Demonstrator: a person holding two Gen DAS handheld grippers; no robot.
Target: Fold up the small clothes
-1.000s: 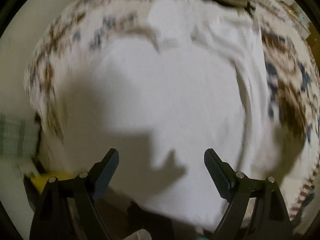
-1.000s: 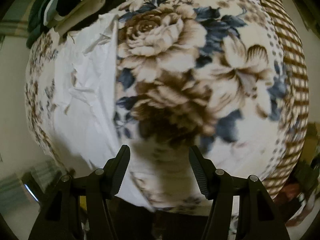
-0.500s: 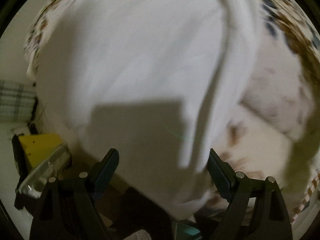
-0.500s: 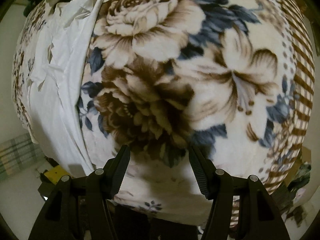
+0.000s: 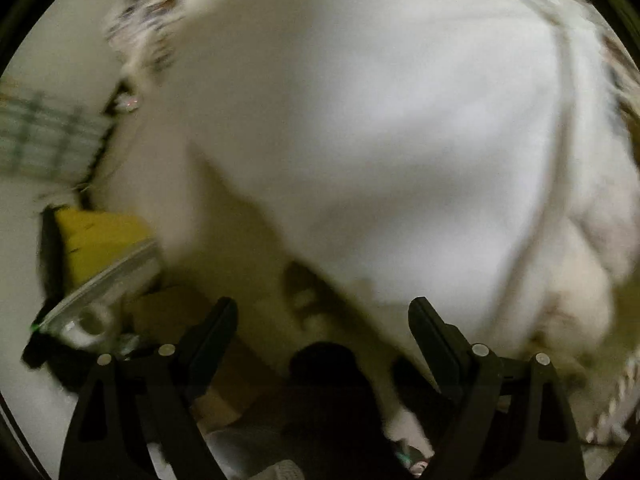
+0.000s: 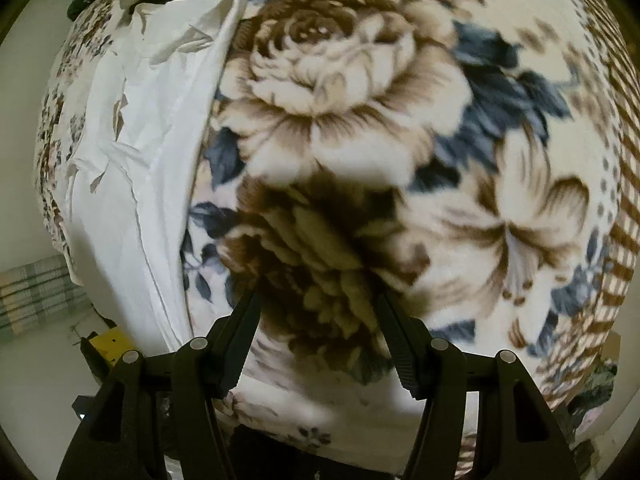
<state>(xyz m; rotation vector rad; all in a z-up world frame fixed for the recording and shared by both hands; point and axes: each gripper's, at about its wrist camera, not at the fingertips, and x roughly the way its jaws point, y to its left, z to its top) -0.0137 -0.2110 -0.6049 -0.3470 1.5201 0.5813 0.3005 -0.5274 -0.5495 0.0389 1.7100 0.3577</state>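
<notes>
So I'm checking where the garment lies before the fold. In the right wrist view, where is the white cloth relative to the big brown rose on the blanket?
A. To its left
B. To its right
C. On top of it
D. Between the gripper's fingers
A: the white cloth runs down the floral blanket left of the brown rose, clear of the open right gripper.

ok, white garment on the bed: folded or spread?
Spread, mostly flat but wrinkled: the white garment lies stretched along the floral blanket. No fold across it shows; its left side is hidden.

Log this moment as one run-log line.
stage: approach | left gripper: open, empty, over white garment | right gripper: open, empty, over floral blanket | fold: not begun
</notes>
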